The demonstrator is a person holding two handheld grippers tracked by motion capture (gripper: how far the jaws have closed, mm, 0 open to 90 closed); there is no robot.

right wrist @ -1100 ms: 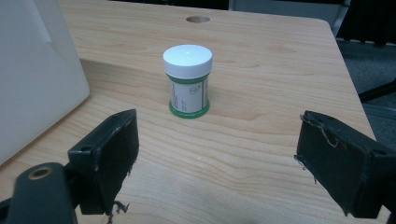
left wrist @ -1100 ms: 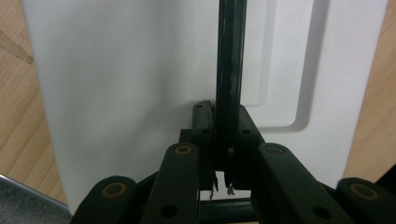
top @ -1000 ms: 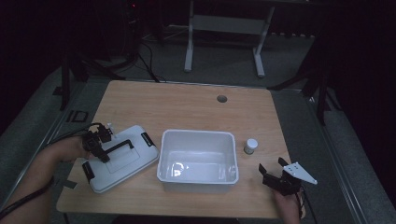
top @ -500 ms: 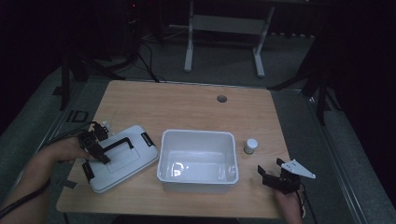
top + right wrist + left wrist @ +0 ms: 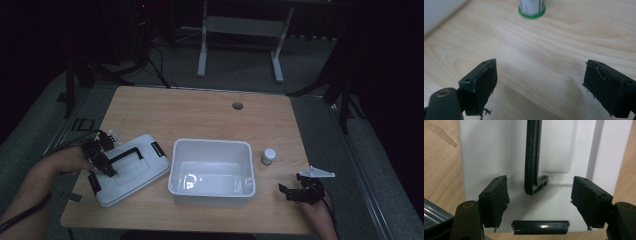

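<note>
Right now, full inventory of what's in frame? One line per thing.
table: 1, light wood, centre of the high view, round hole near its far edge
lid: 1, white with black handle and black clips, lying flat on the table's left side
bin: 1, white, open and empty, middle of the table, right of the lid
small jar: 1, white cap, green base rim, standing right of the bin
stand: 1, pale metal frame, on the floor beyond the table
left hand-held gripper: 1, black, over the lid's handle end, jaws have just been opening, nothing pinched between them
right hand-held gripper: 1, black, near the table's front right corner, jaws open over bare wood
person's forearms: 2, coming in from the bottom corners
</note>
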